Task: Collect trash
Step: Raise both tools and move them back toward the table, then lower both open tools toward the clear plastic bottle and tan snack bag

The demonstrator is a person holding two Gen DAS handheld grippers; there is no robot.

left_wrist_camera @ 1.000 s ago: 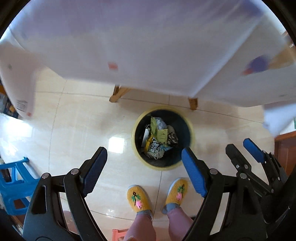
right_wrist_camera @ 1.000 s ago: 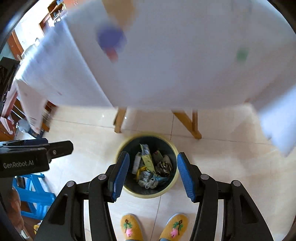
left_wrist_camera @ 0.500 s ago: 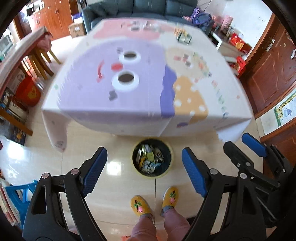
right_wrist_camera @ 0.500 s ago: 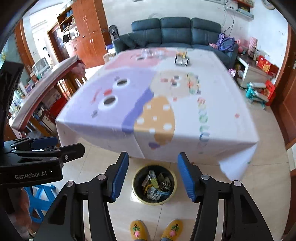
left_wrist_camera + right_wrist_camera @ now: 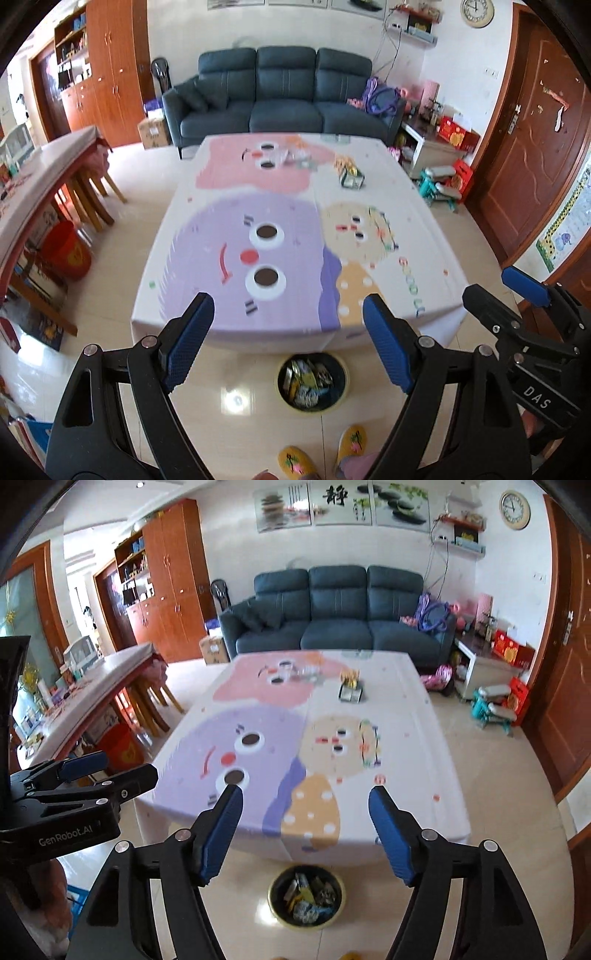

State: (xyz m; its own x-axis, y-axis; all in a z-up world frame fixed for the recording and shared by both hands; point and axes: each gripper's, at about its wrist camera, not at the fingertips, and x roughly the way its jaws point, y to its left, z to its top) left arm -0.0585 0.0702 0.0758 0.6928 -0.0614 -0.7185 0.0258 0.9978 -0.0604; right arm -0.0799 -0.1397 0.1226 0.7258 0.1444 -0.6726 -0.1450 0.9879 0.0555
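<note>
Trash (image 5: 351,176) remains at the far end of the desk (image 5: 207,236): a small crumpled packet, with blurred wrappers (image 5: 308,671) near it on the pink patch. On the floor at the near edge sits the bin (image 5: 312,381), already part full. We hold both grippers above it, left gripper (image 5: 288,332) and right gripper (image 5: 306,819), each spread wide and pinching nothing. To do this step well, we judge it best to reach far across, keep the jaws wide until they straddle the packet, then squeeze firmly.
</note>
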